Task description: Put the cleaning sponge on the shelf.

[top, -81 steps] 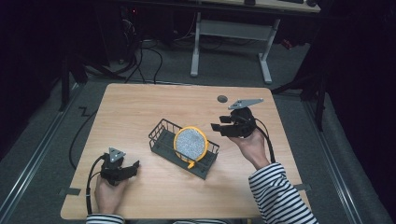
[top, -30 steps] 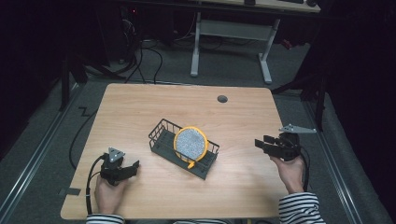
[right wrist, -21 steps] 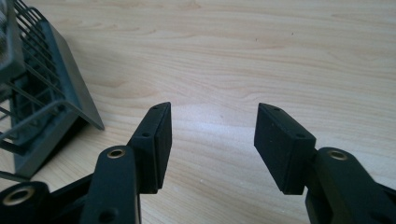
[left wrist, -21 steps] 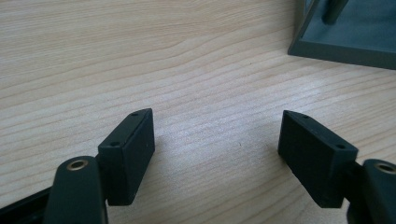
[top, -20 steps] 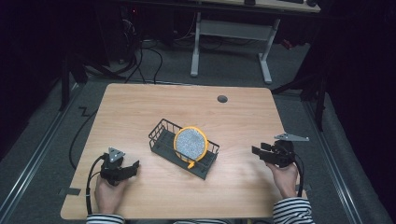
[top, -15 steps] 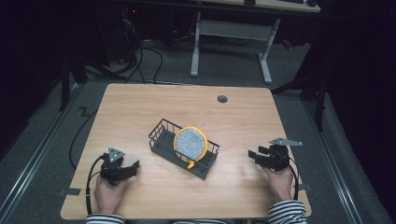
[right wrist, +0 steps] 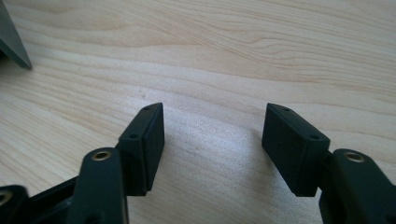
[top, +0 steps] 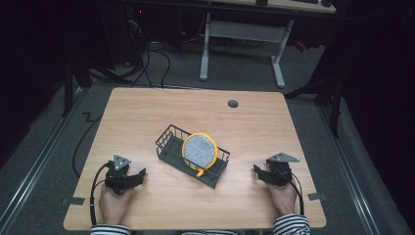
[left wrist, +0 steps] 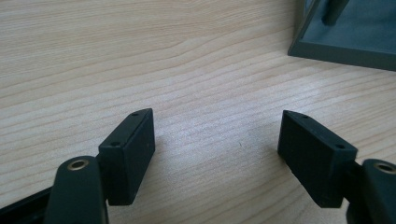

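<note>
The plate (top: 199, 151) stands on edge in the rack (top: 171, 145) at mid-bench (top: 147, 107). Judged rigid, smooth and breakable; grip its upper rim. Both grippers' fingers (left wrist: 133, 149) (right wrist: 144, 142) are apart, empty; the right gripper (top: 264, 174) has just been opening.

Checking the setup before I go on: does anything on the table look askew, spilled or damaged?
Nothing spilled or broken. The plate stands on edge in the rack, which sits slantwise to the table edges. Both the left gripper and the right gripper are open and empty, low over bare wood.
</note>
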Tool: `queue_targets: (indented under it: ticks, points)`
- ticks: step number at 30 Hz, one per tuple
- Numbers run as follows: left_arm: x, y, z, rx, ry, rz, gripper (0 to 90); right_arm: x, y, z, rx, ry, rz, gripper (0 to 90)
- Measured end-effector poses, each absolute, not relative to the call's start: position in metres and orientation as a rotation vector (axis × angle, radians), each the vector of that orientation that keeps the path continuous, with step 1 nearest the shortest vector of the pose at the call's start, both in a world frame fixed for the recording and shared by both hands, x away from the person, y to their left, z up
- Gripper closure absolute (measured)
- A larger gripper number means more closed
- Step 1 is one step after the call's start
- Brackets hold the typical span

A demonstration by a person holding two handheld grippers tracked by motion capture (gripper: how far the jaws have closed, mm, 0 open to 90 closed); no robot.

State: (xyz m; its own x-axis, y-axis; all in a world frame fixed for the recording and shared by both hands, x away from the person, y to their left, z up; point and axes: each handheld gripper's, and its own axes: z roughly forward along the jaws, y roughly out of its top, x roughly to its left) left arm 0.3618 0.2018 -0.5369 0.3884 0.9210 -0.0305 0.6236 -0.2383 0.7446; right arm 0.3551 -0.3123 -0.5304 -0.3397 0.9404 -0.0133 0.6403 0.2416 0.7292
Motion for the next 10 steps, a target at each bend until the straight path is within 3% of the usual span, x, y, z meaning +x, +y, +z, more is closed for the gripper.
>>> queue_targets:
  ticks: [10]
  points:
    - [0.3621,0.2031,-0.5370,1.953,1.340,0.557,26.1,0.3527,-0.3090,-0.5304,1.427,2.053,0.850,36.1]
